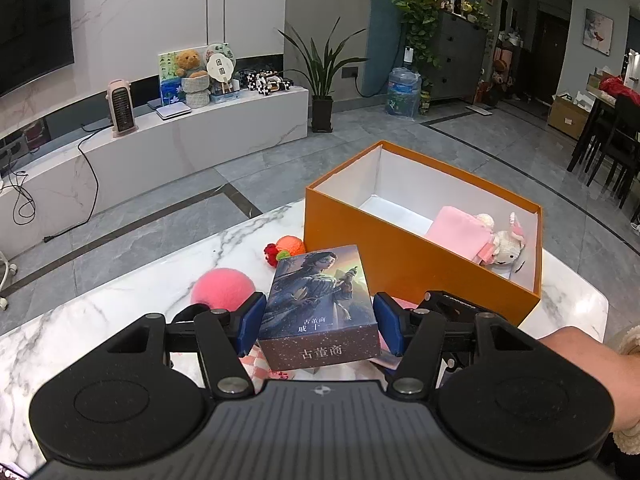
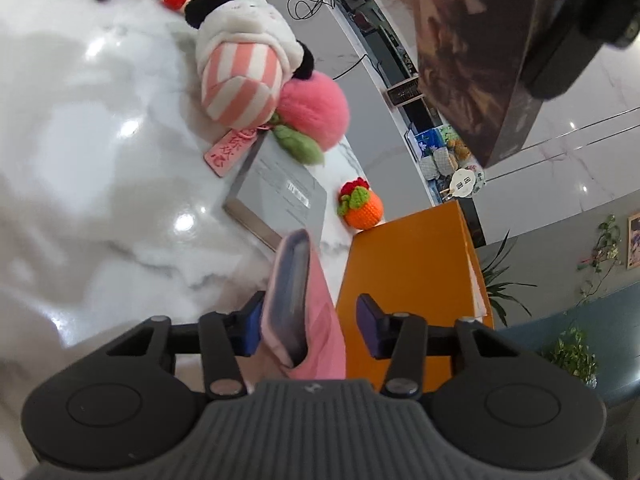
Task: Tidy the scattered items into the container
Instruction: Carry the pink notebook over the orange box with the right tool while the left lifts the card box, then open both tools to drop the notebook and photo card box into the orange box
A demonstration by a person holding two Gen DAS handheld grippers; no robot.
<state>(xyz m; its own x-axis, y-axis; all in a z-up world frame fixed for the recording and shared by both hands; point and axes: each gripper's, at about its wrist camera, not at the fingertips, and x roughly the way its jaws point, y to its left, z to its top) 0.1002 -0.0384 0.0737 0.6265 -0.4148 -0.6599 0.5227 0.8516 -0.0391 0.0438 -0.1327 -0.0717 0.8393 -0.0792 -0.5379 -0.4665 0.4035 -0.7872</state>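
My left gripper (image 1: 320, 320) is shut on a picture-printed card box (image 1: 316, 300), its blue pads pressed to both sides, above the marble table. The same card box (image 2: 472, 60) shows at the top right of the right wrist view. The orange container (image 1: 400, 256) stands open just beyond, with a pink cloth (image 1: 460, 232) and a lamb plush (image 1: 508, 244) inside. My right gripper (image 2: 310, 328) has a pink pouch (image 2: 304, 304) between its jaws beside the orange container (image 2: 408, 280). The left pad touches the pouch; a gap shows at the right pad.
On the marble table (image 2: 100, 160) lie a panda plush in pink stripes (image 2: 240, 64), a fluffy pink peach (image 2: 312, 116), a grey book (image 2: 280, 196) and a crocheted orange (image 2: 362, 208). A person's forearm (image 1: 580, 360) reaches in at the right. The table edge drops to a tiled floor.
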